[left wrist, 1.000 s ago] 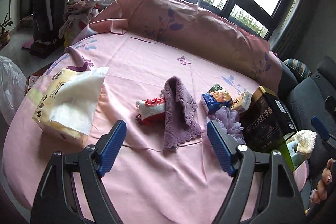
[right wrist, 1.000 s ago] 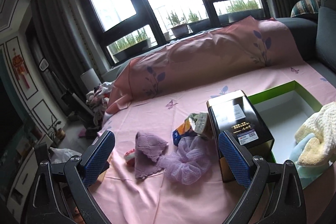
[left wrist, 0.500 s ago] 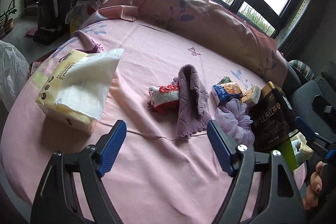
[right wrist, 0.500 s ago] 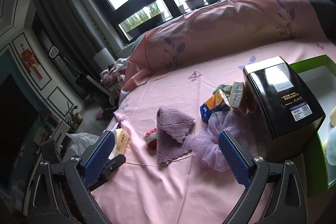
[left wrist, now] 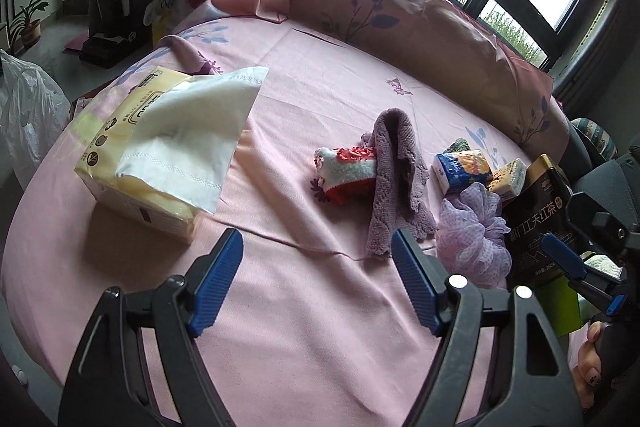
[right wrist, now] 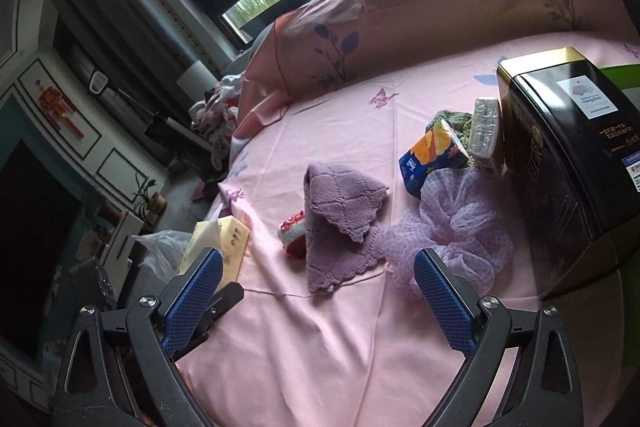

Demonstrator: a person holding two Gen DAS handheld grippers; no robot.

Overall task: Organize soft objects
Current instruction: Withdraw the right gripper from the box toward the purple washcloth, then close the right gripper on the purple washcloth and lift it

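Observation:
A purple knitted cloth [left wrist: 394,163] [right wrist: 340,211] lies draped over a red-and-white fluffy roll [left wrist: 346,173] [right wrist: 294,233] on the pink sheet [left wrist: 320,87]. A lilac mesh pouf [left wrist: 474,231] [right wrist: 452,223] rests to its right, against a black tea tin [left wrist: 536,223] [right wrist: 572,147]. My left gripper [left wrist: 316,259] hovers in front of the cloth, its jaws closing with nothing between them. My right gripper [right wrist: 318,267] stands open and empty, just short of the cloth and pouf.
A yellow tissue pack [left wrist: 136,147] [right wrist: 224,243] with a sheet pulled out lies at the left. A blue tissue packet [left wrist: 462,171] [right wrist: 432,155] and a small pale one [left wrist: 508,181] lean by the tin. A green box [left wrist: 562,303] stands behind the tin.
Both grippers have sunk closer to the sheet. The right one has swung left, away from the green box, to face the cloth and pouf. The left jaws have narrowed slightly.

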